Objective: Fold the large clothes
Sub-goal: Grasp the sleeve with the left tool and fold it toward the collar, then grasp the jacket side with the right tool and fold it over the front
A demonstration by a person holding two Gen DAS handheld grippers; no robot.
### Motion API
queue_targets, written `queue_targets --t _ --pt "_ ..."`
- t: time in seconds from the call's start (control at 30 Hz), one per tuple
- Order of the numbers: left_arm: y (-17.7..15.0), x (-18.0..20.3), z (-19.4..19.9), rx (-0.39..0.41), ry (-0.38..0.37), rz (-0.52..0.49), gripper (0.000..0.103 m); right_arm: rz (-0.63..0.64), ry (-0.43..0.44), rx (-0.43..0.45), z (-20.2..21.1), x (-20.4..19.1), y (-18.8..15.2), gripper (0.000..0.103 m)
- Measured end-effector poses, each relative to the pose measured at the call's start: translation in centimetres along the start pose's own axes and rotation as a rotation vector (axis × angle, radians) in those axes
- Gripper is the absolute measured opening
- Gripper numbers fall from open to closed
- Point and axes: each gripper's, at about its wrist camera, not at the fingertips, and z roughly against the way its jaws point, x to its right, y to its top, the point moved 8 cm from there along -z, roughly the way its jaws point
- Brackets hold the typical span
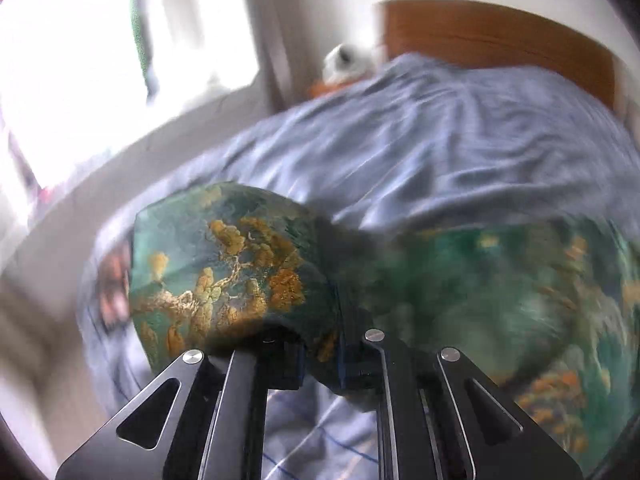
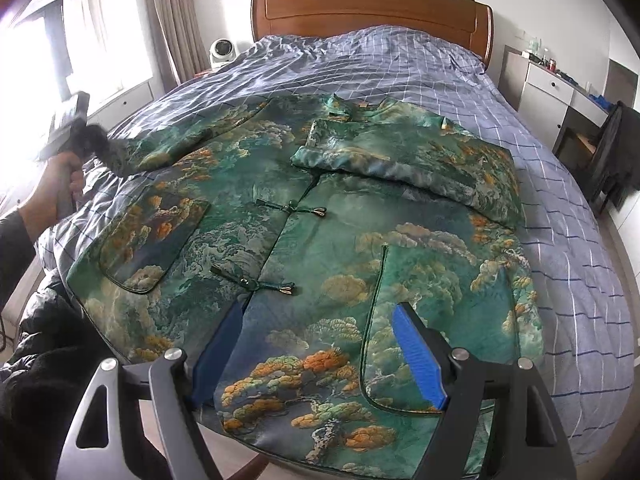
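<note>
Right wrist view: the right claw stands wide open, its blue pads apart above the hem of the jacket and pressing on nothing. The jacket, green with gold and orange trees and clouds, lies face up across the foot of the bed, front closed by two knot fasteners. One patch pocket sits on the picture's left of the front, another on its right. The sleeve on the picture's right is folded in across the chest. The sleeve on the picture's left reaches out toward the left claw, which a hand grips by the handle at the bed's edge; motion blur hides the tips here.

Left wrist view: the left claw is closed on a fold of jacket cloth, which drapes over and beyond the fingers. The frame is blurred.

Farther off: checked blue bedding, a wooden headboard, a small white fan beside it, a curtain and a cabinet. No brand, label or writing is legible.
</note>
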Motion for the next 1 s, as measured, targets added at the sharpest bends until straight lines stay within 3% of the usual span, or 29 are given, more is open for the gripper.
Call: queue_targets --t 0.13,0.23,0.3,0.37,0.4,0.43,0.47,0.5,0.57,0.63,0.73,0.83,0.93,1.0 --pt "1.9 8.5 7.0 0.217 -0.014 -0.31 0.011 -0.019 0.006 0.016 0.4 0.4 0.0 0.079" --pt "-0.3 16.0 10.7 0.321 -0.051 -0.572 0.011 -0.045 0.007 0.03 0.8 1.0 -0.1 0.079" --pt "-2.6 19.6 11.3 0.325 -0.096 -0.688 0.012 -0.068 0.009 0.035 1.1 1.5 -0.2 0.079" --pt "-5.9 22.7 11.2 0.288 -0.15 -0.799 0.021 -0.096 0.011 0.038 1.4 2.2 -0.6 0.079" --pt "-7.7 24.0 11.1 0.251 -0.182 -0.844 0.029 -0.107 0.009 0.037 1.4 2.5 -0.8 0.079" --pt "-9.8 25.0 10.8 0.202 -0.214 -0.884 0.048 -0.12 0.008 0.036 1.5 2.9 -1.0 0.079" --pt "-11.1 25.5 11.0 0.173 -0.233 -0.901 0.058 -0.132 0.007 0.033 1.6 3.2 -1.2 0.079" --pt "-12.3 25.6 11.3 0.151 -0.26 -0.91 0.07 -0.14 0.007 0.031 1.7 3.5 -1.3 0.079" --pt "-14.3 25.0 12.8 0.125 -0.328 -0.91 0.075 -0.164 0.002 0.033 2.0 4.3 -1.3 0.079" --pt "-15.3 23.4 14.3 0.109 -0.374 -0.879 0.088 -0.176 -0.001 0.042 2.2 5.0 -1.1 0.079" --pt "-16.2 19.5 15.6 0.07 -0.424 -0.771 0.091 -0.201 0.025 0.058 1.7 5.7 0.5 0.079" --pt "-16.5 16.6 16.1 0.032 -0.428 -0.659 0.092 -0.292 0.138 0.049 -0.4 5.9 3.5 0.079" --pt "-16.8 13.4 15.2 -0.014 -0.406 -0.533 0.092 -0.395 0.316 0.012 -4.8 4.9 8.1 0.079" --pt "-17.0 12.5 14.5 -0.047 -0.419 -0.47 0.092 -0.421 0.349 -0.028 -8.5 4.1 10.4 0.079"
